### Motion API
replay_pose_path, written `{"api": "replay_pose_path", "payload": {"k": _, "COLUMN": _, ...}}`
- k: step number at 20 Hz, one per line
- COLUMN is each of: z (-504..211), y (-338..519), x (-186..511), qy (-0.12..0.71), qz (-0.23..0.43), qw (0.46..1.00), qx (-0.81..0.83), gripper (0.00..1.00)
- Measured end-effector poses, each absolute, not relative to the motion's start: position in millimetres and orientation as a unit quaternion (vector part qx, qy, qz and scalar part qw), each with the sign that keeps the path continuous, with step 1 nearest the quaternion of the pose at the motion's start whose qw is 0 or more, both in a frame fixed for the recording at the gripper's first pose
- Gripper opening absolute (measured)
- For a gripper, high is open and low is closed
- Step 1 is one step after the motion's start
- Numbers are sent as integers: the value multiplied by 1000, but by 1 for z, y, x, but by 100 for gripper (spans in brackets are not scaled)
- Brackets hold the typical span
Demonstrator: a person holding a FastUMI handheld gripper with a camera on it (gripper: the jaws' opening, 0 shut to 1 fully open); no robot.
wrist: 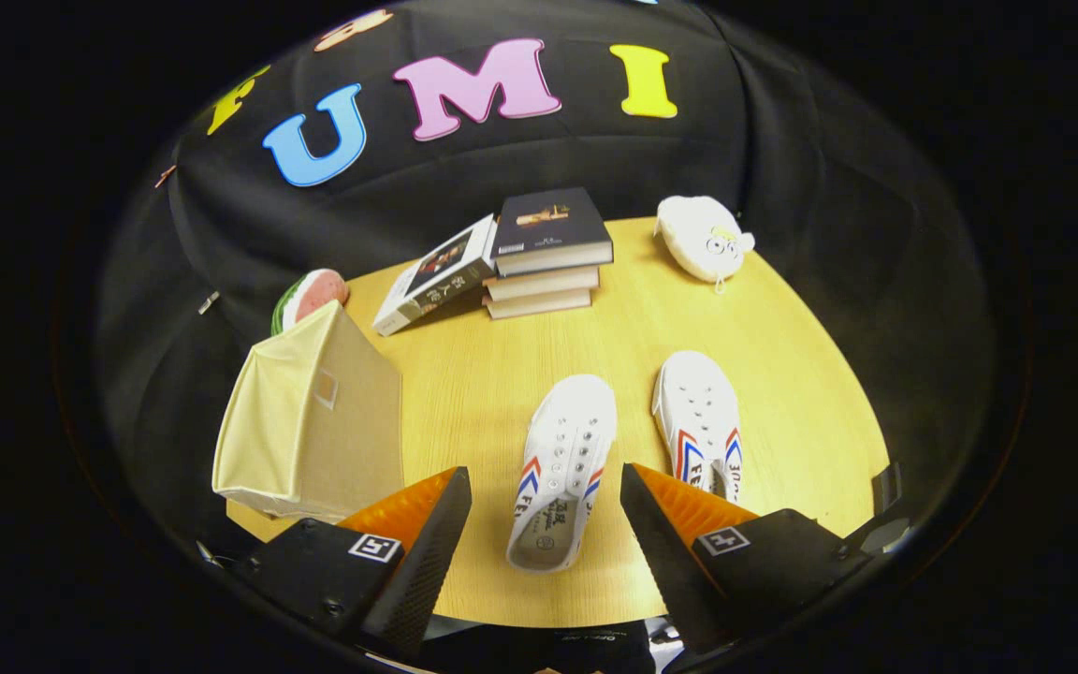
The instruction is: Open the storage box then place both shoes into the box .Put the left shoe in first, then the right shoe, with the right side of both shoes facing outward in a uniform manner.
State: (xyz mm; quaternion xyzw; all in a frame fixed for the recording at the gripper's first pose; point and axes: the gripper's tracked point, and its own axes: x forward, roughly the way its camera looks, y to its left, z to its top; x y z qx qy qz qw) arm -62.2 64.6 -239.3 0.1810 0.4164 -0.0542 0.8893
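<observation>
The hand-held gripper (546,491) hangs above the counter (782,374) with its fingers wide apart, gripping nothing. One white shoe (562,468) lies between them, its insole print too small to read; the other shoe (700,421) lies just right of it, partly behind the right finger. Left of the left finger stands the beige storage box (314,421) (lid closed). Beyond are stacked books (544,253), a watermelon toy (310,295) and a white plush (703,236).

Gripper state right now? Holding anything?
Gripper: open, holding nothing; it hangs above the table, and the left shoe shows in the gap between its fingers, untouched.
</observation>
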Motion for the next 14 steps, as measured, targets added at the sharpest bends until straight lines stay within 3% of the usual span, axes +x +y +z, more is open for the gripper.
{"api": "replay_pose_path", "payload": {"k": 4, "z": -273, "y": 48, "x": -77, "qy": 438, "qz": -79, "qw": 878, "qx": 178, "gripper": 99}}
{"api": "replay_pose_path", "payload": {"k": 14, "z": -341, "y": 30, "x": -61, "qy": 488, "qz": -68, "qw": 855, "qx": 161, "gripper": 97}}
